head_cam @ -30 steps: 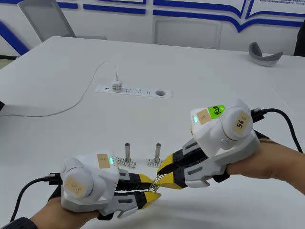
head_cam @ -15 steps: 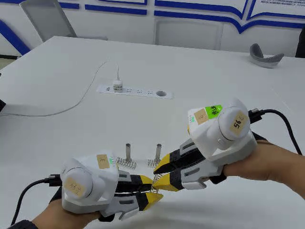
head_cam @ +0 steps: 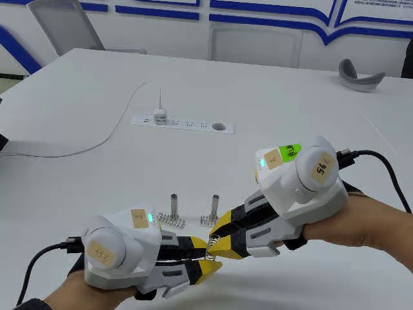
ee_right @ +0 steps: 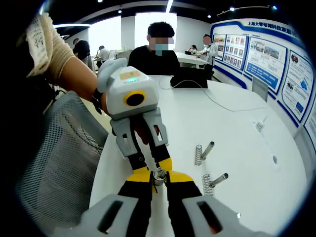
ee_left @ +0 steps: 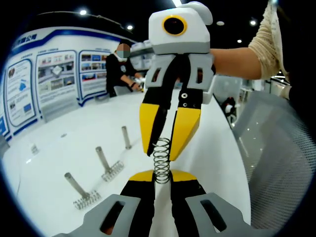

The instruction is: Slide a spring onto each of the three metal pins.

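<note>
Nearer the person than the two upright pins point(head_cam: 173, 205), in the head view, a spring point(head_cam: 210, 249) was held clear of the bench point(head_cam: 97, 97) between the left gripper point(head_cam: 208, 256) and the right gripper point(head_cam: 218, 237). Two loose springs point(head_cam: 170, 221) lay at the pins' feet, neither threaded on.

From the left gripper view, three pins point(ee_left: 102, 159) were counted. To their right the spring point(ee_left: 161, 160) stood upright, its lower end clenched in the left jaws and its upper end nipped by the right jaws.

From the right gripper view, the coil point(ee_right: 159, 175) was seen end-on left of the pins point(ee_right: 208, 148), pinched on both sides by the right jaws.

The spring was judged light, compliant and apt to flick away. It would best be gripped lightly near one end, so that the bore was left open.
</note>
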{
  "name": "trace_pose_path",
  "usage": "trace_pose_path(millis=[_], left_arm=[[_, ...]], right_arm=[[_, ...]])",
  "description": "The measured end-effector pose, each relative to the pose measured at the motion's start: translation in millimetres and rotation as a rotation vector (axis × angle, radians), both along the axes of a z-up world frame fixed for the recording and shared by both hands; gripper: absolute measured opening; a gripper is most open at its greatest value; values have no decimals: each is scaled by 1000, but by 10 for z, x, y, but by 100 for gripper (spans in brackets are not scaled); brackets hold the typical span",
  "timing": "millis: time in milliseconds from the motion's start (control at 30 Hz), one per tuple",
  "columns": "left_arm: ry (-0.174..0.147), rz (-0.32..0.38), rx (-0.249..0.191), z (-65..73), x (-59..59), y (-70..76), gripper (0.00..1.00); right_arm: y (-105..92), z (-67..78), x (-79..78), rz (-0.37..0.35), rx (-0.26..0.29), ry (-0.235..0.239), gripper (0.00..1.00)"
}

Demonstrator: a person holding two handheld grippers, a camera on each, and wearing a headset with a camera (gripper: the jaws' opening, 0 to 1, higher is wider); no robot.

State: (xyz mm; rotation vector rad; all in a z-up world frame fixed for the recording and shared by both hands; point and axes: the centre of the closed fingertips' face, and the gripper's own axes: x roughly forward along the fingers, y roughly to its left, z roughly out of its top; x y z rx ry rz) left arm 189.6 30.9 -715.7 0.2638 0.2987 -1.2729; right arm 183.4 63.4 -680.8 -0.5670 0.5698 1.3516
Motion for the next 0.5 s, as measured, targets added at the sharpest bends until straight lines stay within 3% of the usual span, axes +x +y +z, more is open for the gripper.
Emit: trace_pose_path(millis=[333,500], left_arm=[[-2,19,-10,19,34,10,12],[4,41,-25,48,60,39,17]], right_arm=[[14,22,35,-27,19,4,12],[-51,47,105,-56,21,-3,12]])
